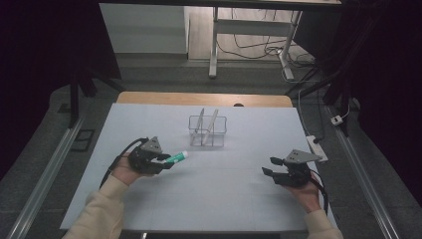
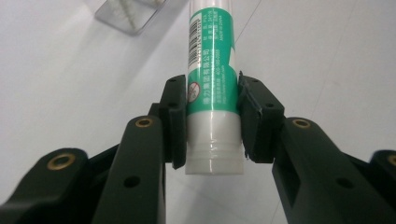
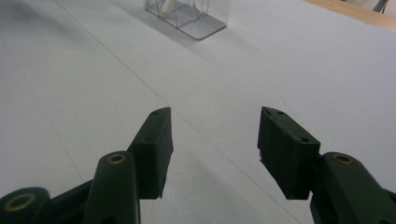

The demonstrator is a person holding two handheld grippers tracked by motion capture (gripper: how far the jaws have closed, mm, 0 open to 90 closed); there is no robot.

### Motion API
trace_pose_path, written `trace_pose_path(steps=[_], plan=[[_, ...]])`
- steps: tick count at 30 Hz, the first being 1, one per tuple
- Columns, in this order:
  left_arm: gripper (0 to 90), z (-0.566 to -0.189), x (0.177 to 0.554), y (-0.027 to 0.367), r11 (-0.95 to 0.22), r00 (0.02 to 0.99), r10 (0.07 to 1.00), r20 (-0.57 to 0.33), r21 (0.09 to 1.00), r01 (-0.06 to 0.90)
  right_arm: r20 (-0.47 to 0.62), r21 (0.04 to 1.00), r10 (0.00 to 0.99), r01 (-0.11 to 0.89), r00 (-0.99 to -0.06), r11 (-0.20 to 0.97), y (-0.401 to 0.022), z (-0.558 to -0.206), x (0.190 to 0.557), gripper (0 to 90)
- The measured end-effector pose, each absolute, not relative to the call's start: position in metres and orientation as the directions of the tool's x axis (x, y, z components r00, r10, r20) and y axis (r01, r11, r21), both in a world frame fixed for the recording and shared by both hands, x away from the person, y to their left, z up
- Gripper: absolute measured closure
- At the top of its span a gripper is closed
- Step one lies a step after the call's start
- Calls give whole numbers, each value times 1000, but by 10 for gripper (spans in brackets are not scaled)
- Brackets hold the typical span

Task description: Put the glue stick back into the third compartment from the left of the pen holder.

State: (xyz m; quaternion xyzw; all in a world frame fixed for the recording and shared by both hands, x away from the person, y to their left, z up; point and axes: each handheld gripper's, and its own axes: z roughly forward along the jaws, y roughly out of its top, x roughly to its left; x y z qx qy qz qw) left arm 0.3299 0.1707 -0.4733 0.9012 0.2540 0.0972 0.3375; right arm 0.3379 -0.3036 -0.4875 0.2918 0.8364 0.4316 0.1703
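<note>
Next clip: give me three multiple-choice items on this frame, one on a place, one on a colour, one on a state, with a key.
1. Where is the clear rack?
A. beyond both hand-held grippers
B. at the near edge
C. off the table

2. The glue stick's label is
A. red
B. green
C. blue

3. The right hand-held gripper is
A. shut on the rack
B. shut on the stick
C. open, holding nothing

Key: 1 A, the high view shows it mid-table, farther off. 2 B, green with white print. 3 C, bare table between its jaws; the left hand-held gripper clamps the stick.

Glue stick (image 2: 212,70) top beyond frame edge; label print illegibly small
</note>
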Motion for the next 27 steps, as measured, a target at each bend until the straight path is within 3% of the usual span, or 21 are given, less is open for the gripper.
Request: trace_pose_path(steps=[27], plan=[[650,-472,341,94,-693,910,415,12,652,308,-54,832,586,288,-809,474,-279,-480,334,442]])
